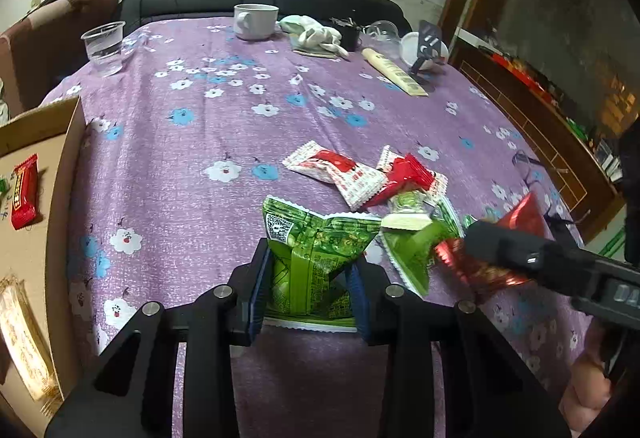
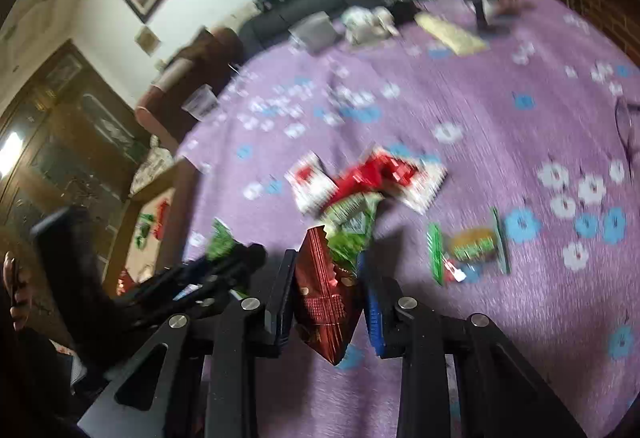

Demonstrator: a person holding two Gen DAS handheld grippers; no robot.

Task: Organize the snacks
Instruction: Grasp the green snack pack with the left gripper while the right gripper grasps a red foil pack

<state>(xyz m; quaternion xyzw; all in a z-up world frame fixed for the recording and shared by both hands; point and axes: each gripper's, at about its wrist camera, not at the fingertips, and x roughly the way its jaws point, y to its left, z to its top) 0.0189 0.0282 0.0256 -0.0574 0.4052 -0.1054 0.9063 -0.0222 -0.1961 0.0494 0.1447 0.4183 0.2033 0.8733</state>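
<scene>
The left tongs (image 1: 308, 290) are squeezed on a green snack packet (image 1: 316, 258). The packet is crumpled between the two pads and sticks up above them.

The right tongs (image 2: 326, 302) are squeezed on a dark red snack packet (image 2: 324, 302). This picture is blurry. A green packet (image 2: 352, 226) lies just behind the red one, touching it.

Both tongs are low over the counter (image 1: 224, 142), which has a purple cloth with white and blue flowers. More snacks lie in a small heap in the middle: two white and red packets (image 1: 336, 168), a bright red packet (image 1: 404, 176) and another green packet (image 1: 416, 250). They touch and overlap each other.

On the left edge is a cardboard box (image 1: 60, 174). Inside it lies a red packet (image 1: 25, 190) and a pale yellow packet (image 1: 24, 342).

At the far end of the counter stand a white mug (image 1: 255, 20) and a clear plastic cup (image 1: 104, 46), well apart from the snacks.
</scene>
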